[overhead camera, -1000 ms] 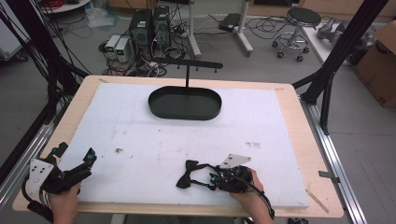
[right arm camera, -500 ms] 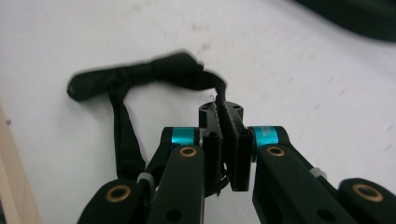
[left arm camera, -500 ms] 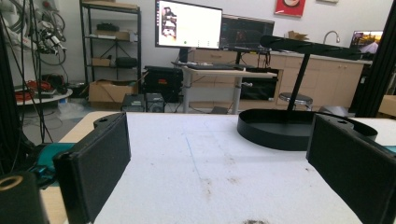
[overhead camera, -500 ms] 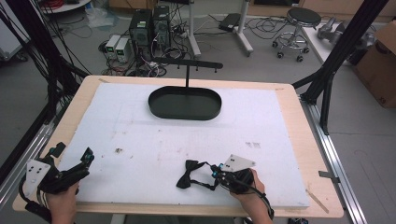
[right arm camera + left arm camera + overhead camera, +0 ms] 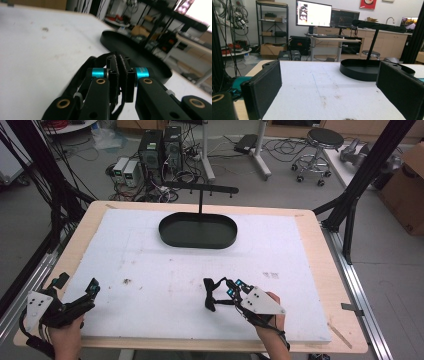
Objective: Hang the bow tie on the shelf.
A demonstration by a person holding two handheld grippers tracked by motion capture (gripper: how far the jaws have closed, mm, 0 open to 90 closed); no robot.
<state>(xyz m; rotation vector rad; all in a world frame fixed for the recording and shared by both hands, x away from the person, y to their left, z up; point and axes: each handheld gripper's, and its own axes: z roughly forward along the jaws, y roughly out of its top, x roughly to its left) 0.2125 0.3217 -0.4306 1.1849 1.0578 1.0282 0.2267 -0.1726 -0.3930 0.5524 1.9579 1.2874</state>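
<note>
A black oval tray (image 5: 197, 231) sits at the far middle of the white foam board, with a post and a hook bar (image 5: 200, 187) rising behind it. My right gripper (image 5: 218, 295) lies low near the front edge, right of centre. It is shut on a looped black strap (image 5: 209, 296) that sags onto the board. In the right gripper view the pads (image 5: 113, 75) press together, the strap (image 5: 80, 72) curls off to the left, and the tray (image 5: 140, 53) lies ahead. My left gripper (image 5: 78, 282) rests open at the front left corner. Its jaws stand wide apart with nothing between them (image 5: 329, 95).
White foam board (image 5: 150, 270) covers the wooden table (image 5: 320, 265). Black frame legs (image 5: 355, 195) stand at both sides, a metal rail (image 5: 360, 295) along the right edge. Computers, cables and a stool (image 5: 320, 150) are on the floor beyond the far edge.
My right hand has turned a little and shifted slightly forward with the strap. The left gripper has barely moved and stays open.
</note>
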